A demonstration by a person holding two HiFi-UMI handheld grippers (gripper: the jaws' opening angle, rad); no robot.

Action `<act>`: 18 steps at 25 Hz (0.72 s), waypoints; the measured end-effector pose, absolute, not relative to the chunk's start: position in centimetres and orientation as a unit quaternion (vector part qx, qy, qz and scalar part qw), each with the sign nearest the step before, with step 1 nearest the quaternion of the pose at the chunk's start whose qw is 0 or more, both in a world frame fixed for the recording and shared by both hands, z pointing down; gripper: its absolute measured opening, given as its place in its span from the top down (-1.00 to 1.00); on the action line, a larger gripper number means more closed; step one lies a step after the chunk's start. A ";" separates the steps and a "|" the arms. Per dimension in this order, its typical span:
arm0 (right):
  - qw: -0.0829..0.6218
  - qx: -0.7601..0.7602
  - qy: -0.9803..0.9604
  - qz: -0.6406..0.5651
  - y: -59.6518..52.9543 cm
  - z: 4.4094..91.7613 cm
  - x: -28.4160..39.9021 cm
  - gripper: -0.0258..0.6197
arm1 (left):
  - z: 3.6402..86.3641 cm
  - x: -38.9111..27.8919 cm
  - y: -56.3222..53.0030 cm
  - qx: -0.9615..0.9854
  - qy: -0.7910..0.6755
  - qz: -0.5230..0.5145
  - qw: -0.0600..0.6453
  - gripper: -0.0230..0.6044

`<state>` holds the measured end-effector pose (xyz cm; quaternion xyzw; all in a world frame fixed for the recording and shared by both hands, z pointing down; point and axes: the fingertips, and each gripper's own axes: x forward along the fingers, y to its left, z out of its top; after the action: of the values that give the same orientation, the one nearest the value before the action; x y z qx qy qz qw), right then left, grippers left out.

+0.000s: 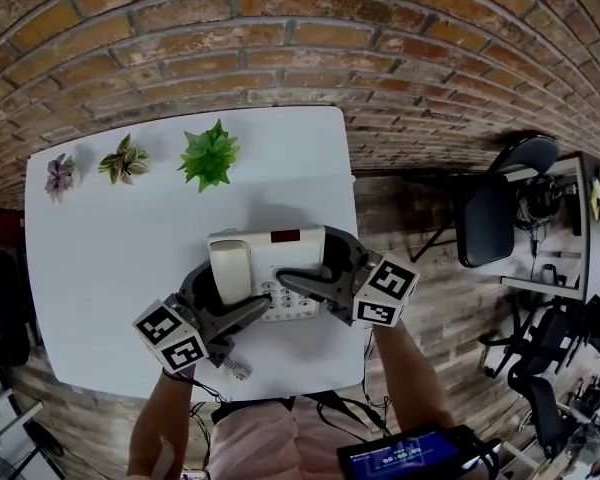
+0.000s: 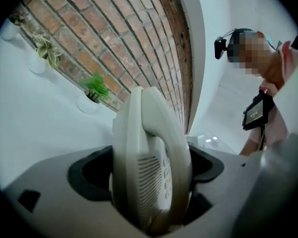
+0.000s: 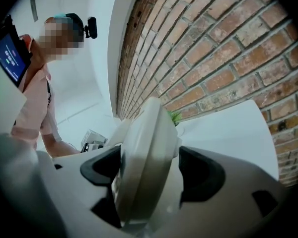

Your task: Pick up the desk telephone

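**Both hand-held grippers at the desk telephone near the bench's front edge**

The desk telephone (image 1: 280, 253) sat on the white bench (image 1: 100, 258), in the half nearer the person and right of centre, closer to the front right corner than to any other. Its handset (image 1: 230, 271) lay in the cradle on the telephone's left side.

The left hand-held gripper (image 1: 230, 293) came in at the handset end. Its jaws stood wide apart with the telephone edge-on between them, and the body filled almost the whole gap. The keypad face was turned toward one jaw and the underside toward the other, on the bench's side.

The right hand-held gripper (image 1: 308, 258) met the telephone's right end. In its own view the casing stood edge-on between the jaws, with both pads up against it, clamped across the body.

Along the bench's far edge, three small potted plants stood in a row toward the left corner: a purple one (image 1: 60, 175), a variegated one (image 1: 124, 161) and a bright green one (image 1: 209, 155). A brick wall (image 1: 280, 28) ran behind that edge. A dark office chair (image 1: 485, 218) stood well apart, off the bench's right edge.
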<state>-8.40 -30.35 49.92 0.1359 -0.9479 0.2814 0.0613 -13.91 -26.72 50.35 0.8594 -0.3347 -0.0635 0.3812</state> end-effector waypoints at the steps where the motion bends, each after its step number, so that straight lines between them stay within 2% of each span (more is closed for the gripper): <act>1: 0.060 0.134 -0.949 0.279 -30.3 49.8 -8.4 -0.23 | 50.2 -13.8 -26.6 0.863 -0.330 -0.065 0.377 -0.54; 5: 0.066 0.129 -0.951 0.275 -30.0 49.4 -8.6 -0.27 | 49.8 -14.1 -26.3 0.868 -0.336 -0.072 0.358 -0.51; 15: 0.068 0.048 -0.916 0.393 -27.3 49.8 -9.5 -0.28 | 49.5 -13.8 -25.4 0.882 -0.328 -0.065 0.331 -0.51; 18: 0.073 0.054 -0.921 0.379 -27.6 49.0 -9.7 -0.16 | 49.4 -13.5 -25.5 0.883 -0.325 -0.065 0.331 -0.51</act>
<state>-9.72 -27.63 49.05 0.0542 -0.9208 0.3791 0.0735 -13.54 -25.46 49.37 0.8835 -0.3248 -0.0648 0.3314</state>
